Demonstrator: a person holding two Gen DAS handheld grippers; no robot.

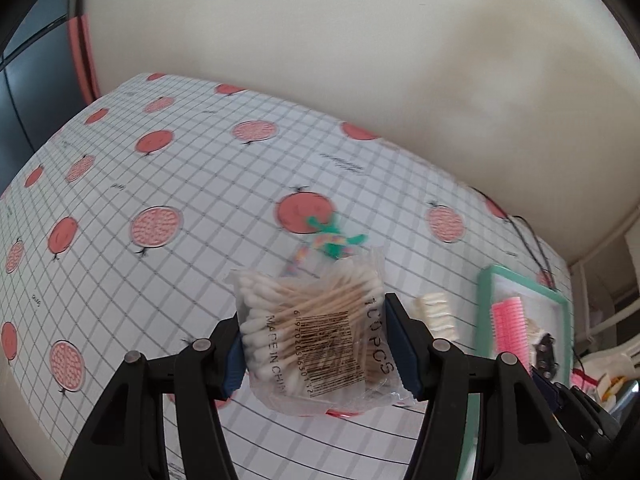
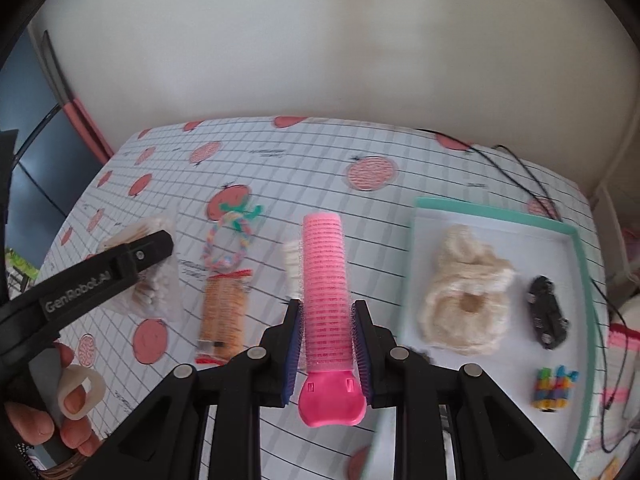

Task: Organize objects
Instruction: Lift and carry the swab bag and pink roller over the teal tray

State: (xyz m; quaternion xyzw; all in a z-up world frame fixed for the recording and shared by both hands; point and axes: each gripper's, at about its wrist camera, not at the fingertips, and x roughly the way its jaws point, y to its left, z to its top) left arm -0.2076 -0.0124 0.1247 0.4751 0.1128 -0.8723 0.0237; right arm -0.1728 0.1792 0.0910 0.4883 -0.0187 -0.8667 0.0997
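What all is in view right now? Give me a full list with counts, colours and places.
swab pack: 1, clear with white tips, in left claw
hair roller: 1, pink, in right claw
tray: 1, green rim, table right
scrunchie: 1, cream, in tray
black clip: 1, in tray
small clips: bundle, multicolour, in tray
braided loop: 1, pastel, table left of centre
orange packet: 1, below loop
white piece: 1, beside roller
cable: black, behind tray
table: 1, grid cloth with red fruit
left claw: shut
right claw: shut
hand: 1, lower left
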